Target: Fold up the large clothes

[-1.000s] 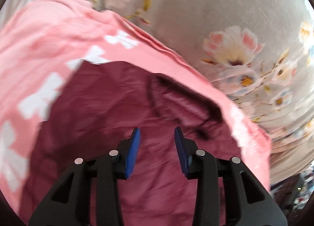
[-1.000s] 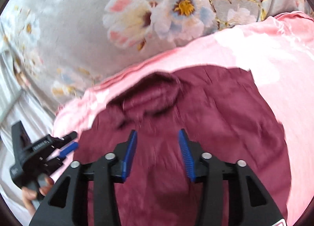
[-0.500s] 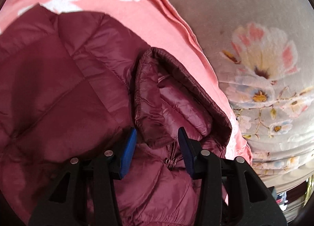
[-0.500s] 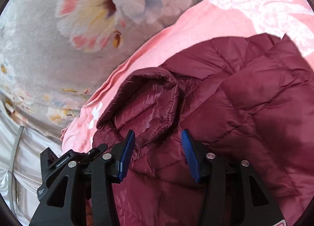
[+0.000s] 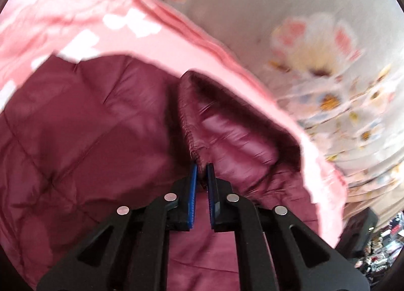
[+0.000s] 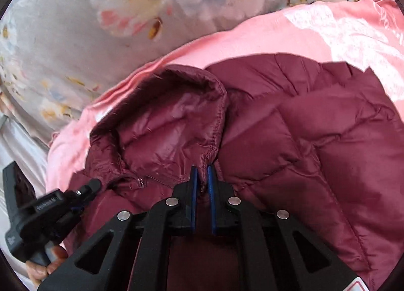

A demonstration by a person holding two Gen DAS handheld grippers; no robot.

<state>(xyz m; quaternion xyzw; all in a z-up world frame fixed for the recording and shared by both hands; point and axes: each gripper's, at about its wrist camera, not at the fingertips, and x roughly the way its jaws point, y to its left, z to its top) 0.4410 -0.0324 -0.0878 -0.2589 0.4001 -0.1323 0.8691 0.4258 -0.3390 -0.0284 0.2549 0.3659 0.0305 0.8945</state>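
Observation:
A maroon quilted puffer jacket (image 5: 83, 127) lies on a pink blanket (image 5: 75, 26); it also shows in the right wrist view (image 6: 315, 134). Its hood (image 5: 227, 129) stands open toward the blanket's edge, and shows too in the right wrist view (image 6: 171, 119). My left gripper (image 5: 201, 167) is shut on the hood's rim near the collar. My right gripper (image 6: 201, 168) is shut on the hood's rim at its right corner. The left gripper (image 6: 83, 190) shows low left in the right wrist view, at the jacket's collar by the zipper.
The pink blanket (image 6: 277, 36) lies on a grey floral bedsheet (image 5: 315, 26), also seen in the right wrist view (image 6: 88, 26). Room clutter shows past the bed's edge at the lower right (image 5: 378, 235).
Both grippers were open above the jacket. They came down to the hood and have closed on its rim.

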